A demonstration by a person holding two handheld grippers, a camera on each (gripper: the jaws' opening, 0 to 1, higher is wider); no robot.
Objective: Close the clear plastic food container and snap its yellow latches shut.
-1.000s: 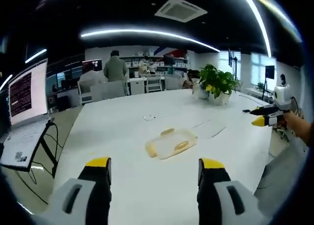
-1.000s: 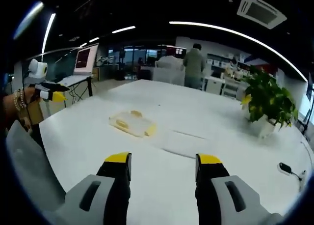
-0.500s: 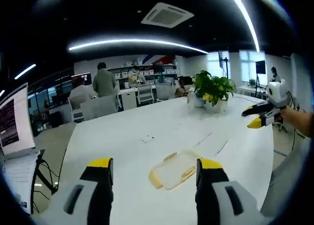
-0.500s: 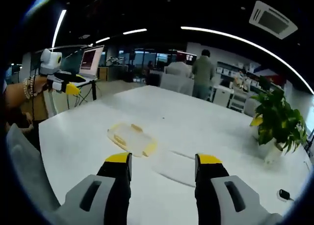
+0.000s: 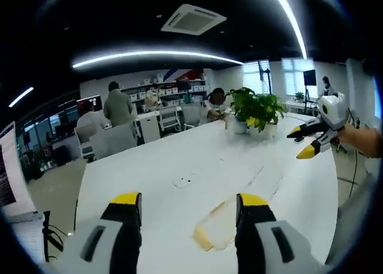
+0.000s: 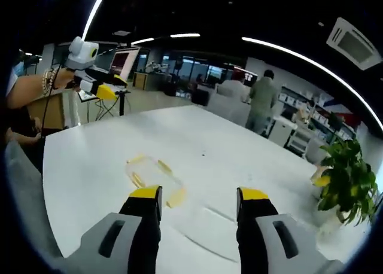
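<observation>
Clear plastic food container (image 6: 152, 179) with yellow latches (image 6: 177, 197) lies flat on the white table (image 6: 197, 148), just ahead of the right gripper (image 6: 198, 197) and partly behind its left jaw tip; those jaws stand wide apart, holding nothing. In the left gripper view the container (image 5: 216, 223) sits between the fingertips of the left gripper (image 5: 187, 201), nearer the right one, whose jaws also gape empty. A potted plant (image 5: 257, 108) stands far beyond.
</observation>
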